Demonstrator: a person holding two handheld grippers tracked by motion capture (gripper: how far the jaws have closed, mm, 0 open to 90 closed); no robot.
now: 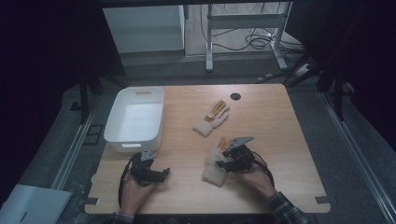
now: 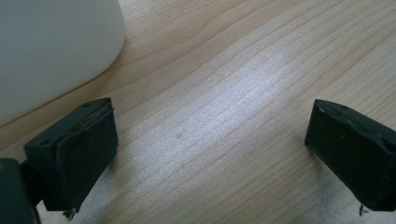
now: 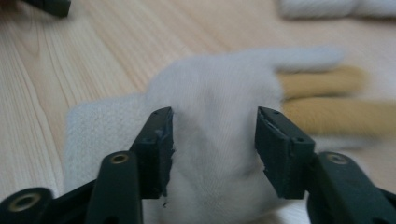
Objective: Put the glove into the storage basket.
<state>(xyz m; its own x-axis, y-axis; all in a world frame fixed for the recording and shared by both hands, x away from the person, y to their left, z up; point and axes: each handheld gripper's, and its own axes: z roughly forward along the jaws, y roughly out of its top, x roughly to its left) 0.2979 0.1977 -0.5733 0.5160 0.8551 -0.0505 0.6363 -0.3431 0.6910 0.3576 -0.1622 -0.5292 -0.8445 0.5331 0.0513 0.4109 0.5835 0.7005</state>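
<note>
A white knit glove (image 1: 213,169) with yellow-orange fingers lies flat on the wooden table (image 1: 275,126) near the front. My right gripper (image 1: 220,163) hovers right over it. In the right gripper view its jaws (image 3: 214,140) stand apart above the glove's white palm (image 3: 215,88), and the pads do not press on the fabric. A second, matching glove (image 1: 212,117) lies farther back at mid-table. My left gripper (image 1: 161,175) rests at the front left, open over bare wood (image 2: 210,154), holding nothing.
A white plastic bin (image 1: 133,140) stands at the back left, just beyond my left gripper, and its wall (image 2: 51,51) is close in the left gripper view. A black round grommet (image 1: 235,96) sits near the table's far edge.
</note>
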